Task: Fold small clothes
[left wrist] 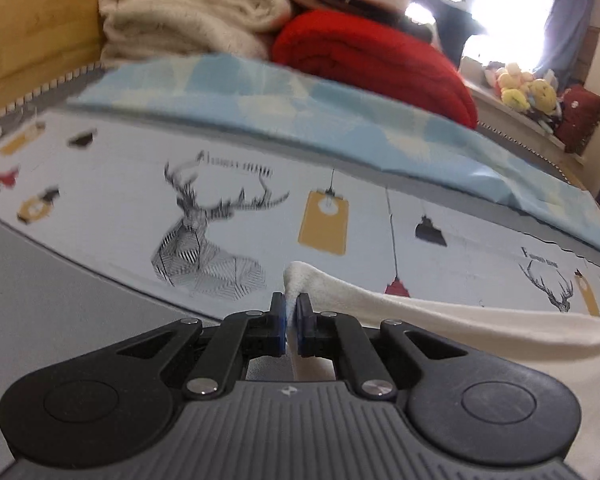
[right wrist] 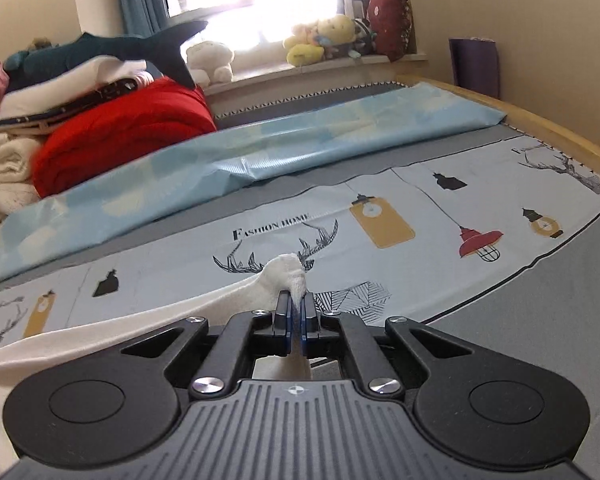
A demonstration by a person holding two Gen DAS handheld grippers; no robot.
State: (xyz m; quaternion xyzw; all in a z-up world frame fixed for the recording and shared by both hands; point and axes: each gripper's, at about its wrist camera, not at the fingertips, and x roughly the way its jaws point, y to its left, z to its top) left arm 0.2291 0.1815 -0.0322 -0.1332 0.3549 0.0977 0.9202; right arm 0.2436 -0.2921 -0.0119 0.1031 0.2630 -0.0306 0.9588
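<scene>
Black jaws of my left gripper [left wrist: 291, 312] are clamped on a bunched corner of the cream-white knit garment [left wrist: 420, 312]; my right gripper [right wrist: 296, 312] pinches another corner [right wrist: 288, 276]. Between them the cloth hangs over the bed's printed sheet with deer and lantern motifs [right wrist: 380, 216], its lower part cut off behind the gripper bodies. Beyond, the folded red blanket [left wrist: 372, 60] looks blurred.

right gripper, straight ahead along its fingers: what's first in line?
Beyond the white garment pinched in the right gripper, likely the printed sheet on the bed, around the deer print. The blue folded cloth lies further back. Depth is a fisheye guess.
</scene>
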